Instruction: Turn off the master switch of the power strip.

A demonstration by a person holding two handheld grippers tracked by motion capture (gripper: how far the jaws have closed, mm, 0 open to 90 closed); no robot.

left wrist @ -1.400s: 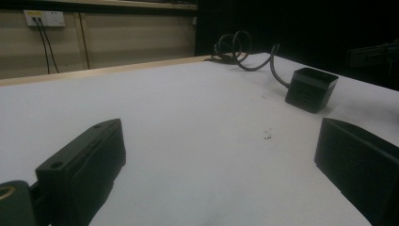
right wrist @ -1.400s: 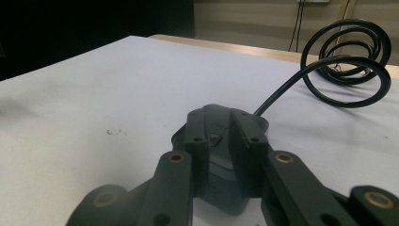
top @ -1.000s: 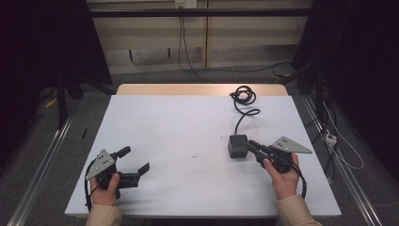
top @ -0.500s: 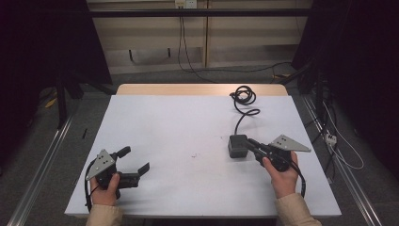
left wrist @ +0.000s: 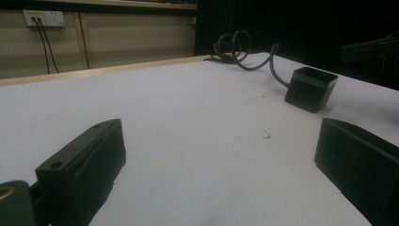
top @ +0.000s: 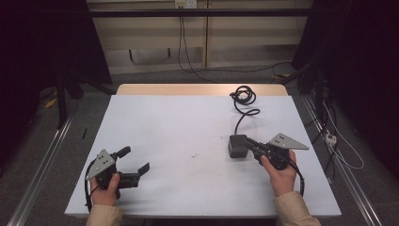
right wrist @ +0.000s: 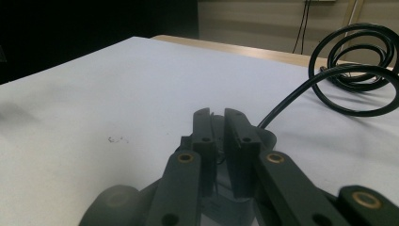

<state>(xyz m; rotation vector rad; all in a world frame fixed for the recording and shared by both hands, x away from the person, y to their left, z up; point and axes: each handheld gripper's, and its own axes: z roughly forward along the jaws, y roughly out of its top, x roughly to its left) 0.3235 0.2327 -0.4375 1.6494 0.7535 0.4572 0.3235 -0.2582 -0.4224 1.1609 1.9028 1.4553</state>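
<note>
Honestly, the right gripper [top: 251, 145] looks nearly closed, pinching the edge of the black adapter block [top: 236, 146] right at its tips; the grip seems shallow, so the stiff coiled cable [top: 244, 96] beyond could tug it loose. Meanwhile the left gripper [top: 134, 161] sits wide open, empty.

- No word, number or brand can be read anywhere here.
- The black adapter block [left wrist: 310, 88], ahead of the left gripper's fingers [left wrist: 80, 169], has a faint raised mark on its side, too dim to make out.
- The wall socket plate [left wrist: 45, 18], far beyond those fingers, carries a yellow strip along its top edge; no lettering on it can be read.
</note>
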